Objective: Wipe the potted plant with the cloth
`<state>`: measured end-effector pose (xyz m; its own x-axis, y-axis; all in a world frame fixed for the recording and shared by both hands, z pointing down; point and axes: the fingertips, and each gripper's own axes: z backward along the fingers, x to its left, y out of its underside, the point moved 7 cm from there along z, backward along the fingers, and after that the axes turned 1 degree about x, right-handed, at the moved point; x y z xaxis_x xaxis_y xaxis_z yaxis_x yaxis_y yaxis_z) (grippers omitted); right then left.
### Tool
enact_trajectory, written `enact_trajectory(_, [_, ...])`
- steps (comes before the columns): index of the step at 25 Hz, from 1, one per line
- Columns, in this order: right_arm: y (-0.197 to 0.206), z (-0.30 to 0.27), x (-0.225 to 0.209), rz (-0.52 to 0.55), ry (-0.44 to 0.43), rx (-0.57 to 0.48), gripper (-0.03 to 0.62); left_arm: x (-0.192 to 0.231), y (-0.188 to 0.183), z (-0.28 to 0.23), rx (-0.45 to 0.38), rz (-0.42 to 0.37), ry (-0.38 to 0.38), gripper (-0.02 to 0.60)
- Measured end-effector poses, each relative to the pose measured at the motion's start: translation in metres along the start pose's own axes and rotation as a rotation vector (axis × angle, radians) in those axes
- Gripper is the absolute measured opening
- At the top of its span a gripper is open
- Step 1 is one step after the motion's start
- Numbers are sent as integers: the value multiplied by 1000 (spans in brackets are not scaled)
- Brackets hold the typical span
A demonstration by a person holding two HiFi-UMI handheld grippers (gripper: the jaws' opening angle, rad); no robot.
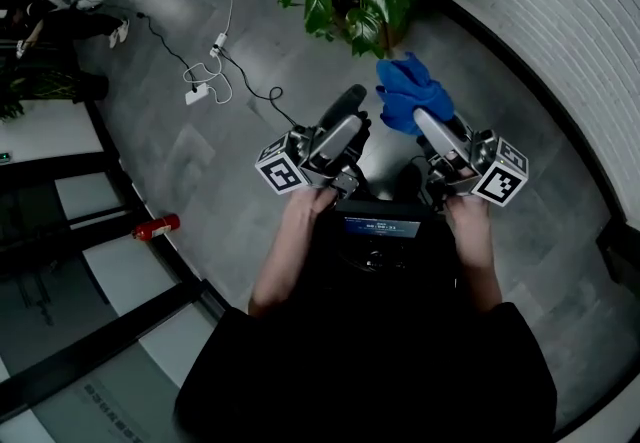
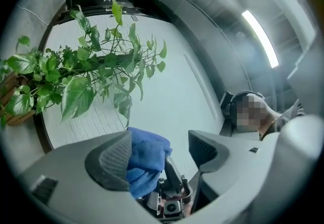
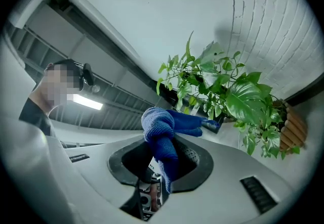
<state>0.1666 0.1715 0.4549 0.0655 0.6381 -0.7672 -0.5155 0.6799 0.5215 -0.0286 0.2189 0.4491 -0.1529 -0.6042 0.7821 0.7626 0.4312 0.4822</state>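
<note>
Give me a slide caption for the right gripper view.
Right gripper shut on a blue woven cloth, facing a leafy green potted plant.

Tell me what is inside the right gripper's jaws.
A blue cloth is clamped in the right gripper; its bunched end sticks out toward the potted plant. The jaws cover the clamped part.

The blue cloth looks nubby and matt, the plant's leaves glossy, the brick wall painted and rough.

grey tiled floor
white cable with plug ahead-left of the left gripper; red cylinder to its left.
</note>
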Motion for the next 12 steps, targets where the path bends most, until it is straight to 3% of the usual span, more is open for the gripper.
enact_trajectory(6, [11, -17, 20, 31, -12, 21, 107, -18, -10, 19, -17, -10, 20, 356])
enact_trajectory(12, [62, -52, 63, 6, 19, 55, 107, -49, -37, 63, -34, 12, 26, 356])
